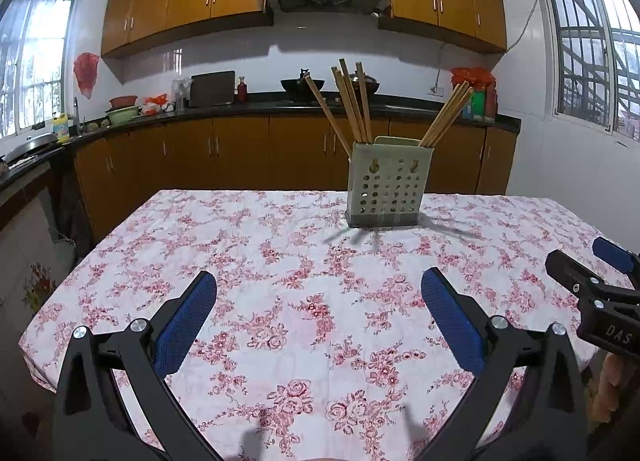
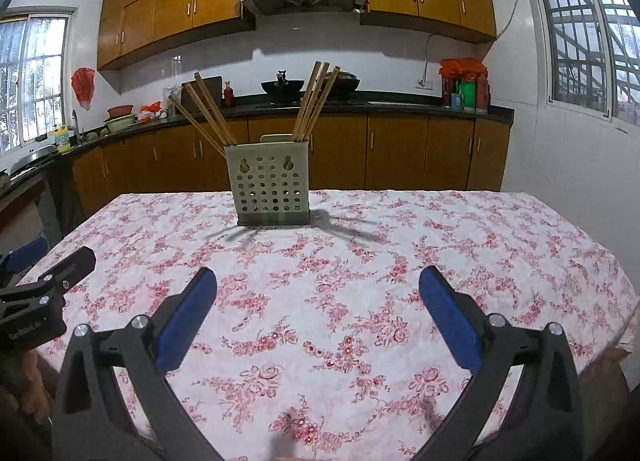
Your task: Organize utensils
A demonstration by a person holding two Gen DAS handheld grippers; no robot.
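A pale perforated utensil holder (image 1: 386,189) stands on the far part of the floral tablecloth (image 1: 280,301); it also shows in the right wrist view (image 2: 270,187). Several wooden chopsticks (image 1: 352,105) lean out of its left side, and more chopsticks (image 1: 446,117) out of its right side; in the right wrist view they show as a left bunch (image 2: 206,113) and a right bunch (image 2: 316,101). My left gripper (image 1: 318,289) is open and empty, near the table's front. My right gripper (image 2: 318,287) is open and empty beside it, and it shows at the right edge of the left wrist view (image 1: 592,273).
A kitchen counter (image 1: 280,105) with a wok, bottles and bowls runs behind the table, with wooden cabinets below and above. The table's left edge (image 1: 92,253) drops off beside low furniture. Windows are on both side walls.
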